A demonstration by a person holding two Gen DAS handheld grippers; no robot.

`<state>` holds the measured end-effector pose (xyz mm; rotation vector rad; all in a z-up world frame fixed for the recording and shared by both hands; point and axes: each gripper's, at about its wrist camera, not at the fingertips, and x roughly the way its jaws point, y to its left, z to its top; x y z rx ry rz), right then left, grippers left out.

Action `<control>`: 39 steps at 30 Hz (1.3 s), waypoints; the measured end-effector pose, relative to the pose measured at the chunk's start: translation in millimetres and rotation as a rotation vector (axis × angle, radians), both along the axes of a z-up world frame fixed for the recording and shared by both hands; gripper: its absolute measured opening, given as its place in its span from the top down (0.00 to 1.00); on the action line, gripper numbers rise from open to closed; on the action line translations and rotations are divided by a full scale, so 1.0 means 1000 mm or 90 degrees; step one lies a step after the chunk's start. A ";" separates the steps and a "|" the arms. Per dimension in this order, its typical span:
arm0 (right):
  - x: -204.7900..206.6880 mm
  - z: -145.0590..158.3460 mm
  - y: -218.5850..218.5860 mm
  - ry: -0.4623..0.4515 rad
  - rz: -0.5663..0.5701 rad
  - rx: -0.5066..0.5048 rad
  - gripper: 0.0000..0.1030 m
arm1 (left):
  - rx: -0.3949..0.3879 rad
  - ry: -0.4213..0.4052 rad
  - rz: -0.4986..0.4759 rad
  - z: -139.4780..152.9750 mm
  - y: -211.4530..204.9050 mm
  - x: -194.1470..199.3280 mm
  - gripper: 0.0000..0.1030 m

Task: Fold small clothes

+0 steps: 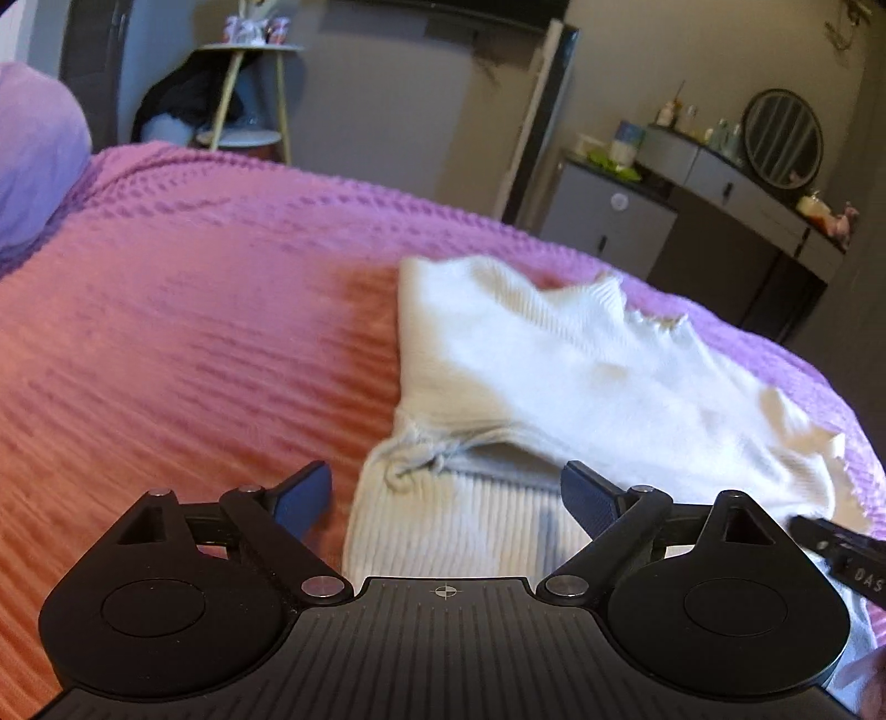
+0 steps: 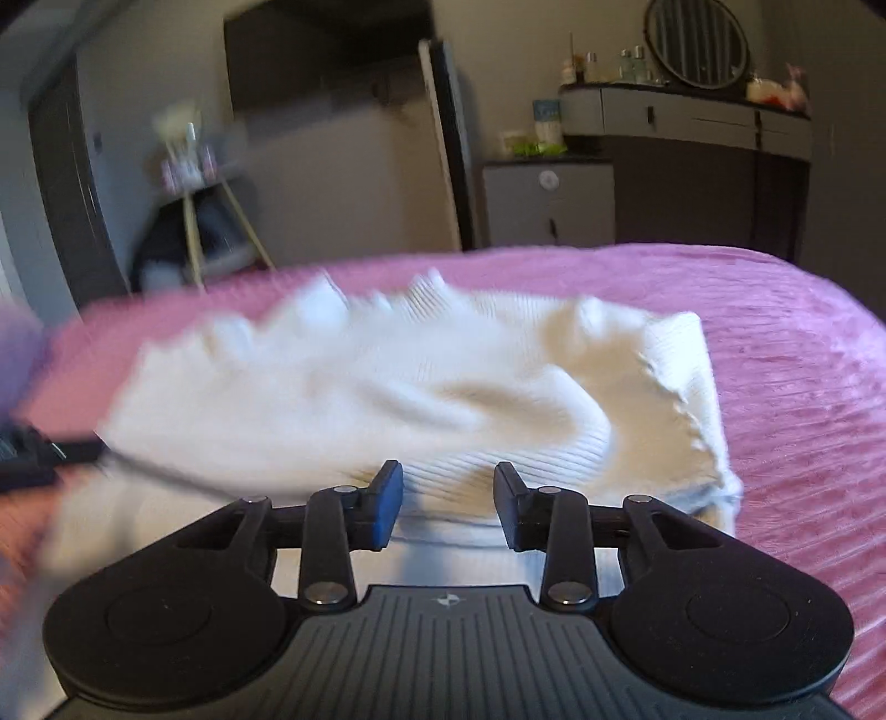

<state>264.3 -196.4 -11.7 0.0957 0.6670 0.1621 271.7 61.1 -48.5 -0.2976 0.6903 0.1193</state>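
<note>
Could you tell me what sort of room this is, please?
Most likely a bedroom: a bed with a pink textured bedspread, a grey dressing table with a round mirror, and a white ribbed knit garment being folded.

Left gripper (image 1: 447, 498) jaws spread wide; right gripper (image 2: 448, 505) jaws parted, level

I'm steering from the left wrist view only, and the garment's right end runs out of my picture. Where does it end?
Observer: The white knit garment ends in a folded, stacked corner, with pink bedspread beyond it.
Operator: Is the right gripper holding cloth?
Observer: No. The right gripper is open, with ribbed knit showing between its fingers.
Operator: Is it as wide open as my left?
Observer: Narrower. The left gripper is spread much wider.
</note>
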 end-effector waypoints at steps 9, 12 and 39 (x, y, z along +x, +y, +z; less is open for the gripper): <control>-0.008 0.001 -0.038 0.008 -0.077 -0.073 0.67 | 0.023 0.035 0.002 -0.012 -0.001 0.004 0.09; -0.012 0.005 -0.033 0.008 -0.082 -0.054 0.67 | 0.030 0.036 -0.004 -0.011 -0.003 0.005 0.09; -0.009 0.002 -0.028 0.033 0.023 0.016 0.67 | 0.073 0.055 -0.040 -0.013 -0.012 0.006 0.09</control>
